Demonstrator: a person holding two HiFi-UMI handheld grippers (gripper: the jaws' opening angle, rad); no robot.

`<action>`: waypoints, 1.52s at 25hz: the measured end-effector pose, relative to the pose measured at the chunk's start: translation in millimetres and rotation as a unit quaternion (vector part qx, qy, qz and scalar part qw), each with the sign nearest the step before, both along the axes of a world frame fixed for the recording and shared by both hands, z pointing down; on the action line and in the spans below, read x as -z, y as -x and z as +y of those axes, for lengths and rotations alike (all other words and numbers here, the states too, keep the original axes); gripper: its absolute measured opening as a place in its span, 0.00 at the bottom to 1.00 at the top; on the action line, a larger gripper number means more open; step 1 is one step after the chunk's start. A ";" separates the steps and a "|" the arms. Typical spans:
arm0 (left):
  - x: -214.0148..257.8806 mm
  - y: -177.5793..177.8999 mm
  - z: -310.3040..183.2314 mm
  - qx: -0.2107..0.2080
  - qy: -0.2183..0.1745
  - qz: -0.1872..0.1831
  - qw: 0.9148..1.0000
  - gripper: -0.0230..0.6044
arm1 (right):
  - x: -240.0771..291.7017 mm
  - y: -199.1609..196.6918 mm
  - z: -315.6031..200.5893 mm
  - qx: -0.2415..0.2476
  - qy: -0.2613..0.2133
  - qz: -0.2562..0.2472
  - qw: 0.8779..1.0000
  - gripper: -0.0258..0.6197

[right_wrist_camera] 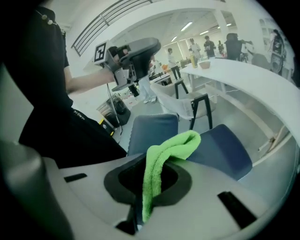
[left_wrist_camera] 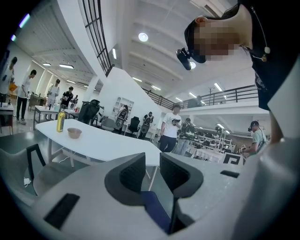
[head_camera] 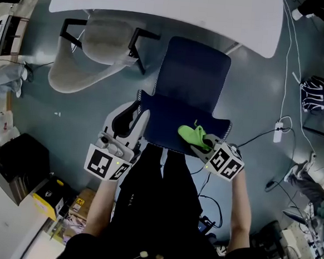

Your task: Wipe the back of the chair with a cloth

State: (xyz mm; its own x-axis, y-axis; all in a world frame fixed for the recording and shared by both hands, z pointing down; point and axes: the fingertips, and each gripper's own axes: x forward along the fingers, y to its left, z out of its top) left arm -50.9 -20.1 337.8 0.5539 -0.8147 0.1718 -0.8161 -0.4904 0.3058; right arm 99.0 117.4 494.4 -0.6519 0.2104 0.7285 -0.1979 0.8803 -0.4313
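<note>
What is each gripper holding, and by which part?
Right gripper: the green cloth, clamped by one end, the rest flopping forward. Left gripper: the chair back, gripped at its left edge.

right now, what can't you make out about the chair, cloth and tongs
- Chair back, lower end: head view, hidden by the person's dark clothing.
- Whether left tongs pinch it: left gripper view shows only a blue strip low between them.
- Whether cloth touches that back: right gripper view, overlap only.

White table [head_camera: 216, 13] w/ bowl [left_wrist_camera: 74, 133], maybe bottle [left_wrist_camera: 60, 121]; grey chair [head_camera: 96, 48] nearby.
</note>
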 end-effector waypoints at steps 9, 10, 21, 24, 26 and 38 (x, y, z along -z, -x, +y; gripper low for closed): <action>-1.4 7.8 2.0 0.009 0.003 -0.007 1.000 0.19 | -41.0 -30.4 -108.7 -0.126 -0.096 0.044 0.986 0.07; -1.8 8.1 3.2 0.009 0.004 -0.009 1.000 0.19 | -53.6 -33.7 -115.7 -0.129 -0.097 0.057 0.985 0.07; -24.9 25.0 14.5 0.033 0.033 -0.030 0.998 0.19 | -194.3 -62.0 -119.4 -0.092 -0.023 0.190 0.977 0.07; -32.6 27.0 17.3 0.037 0.041 -0.034 0.998 0.19 | -222.7 -68.5 -116.4 -0.073 -0.023 0.226 0.971 0.07; -37.3 27.6 17.8 0.039 0.046 -0.036 0.998 0.19 | -238.4 -72.4 -117.2 -0.062 -0.020 0.249 0.966 0.07; -64.8 21.4 25.0 0.048 0.070 -0.046 0.995 0.19 | -303.3 -98.0 -68.9 0.004 0.138 0.321 0.937 0.07</action>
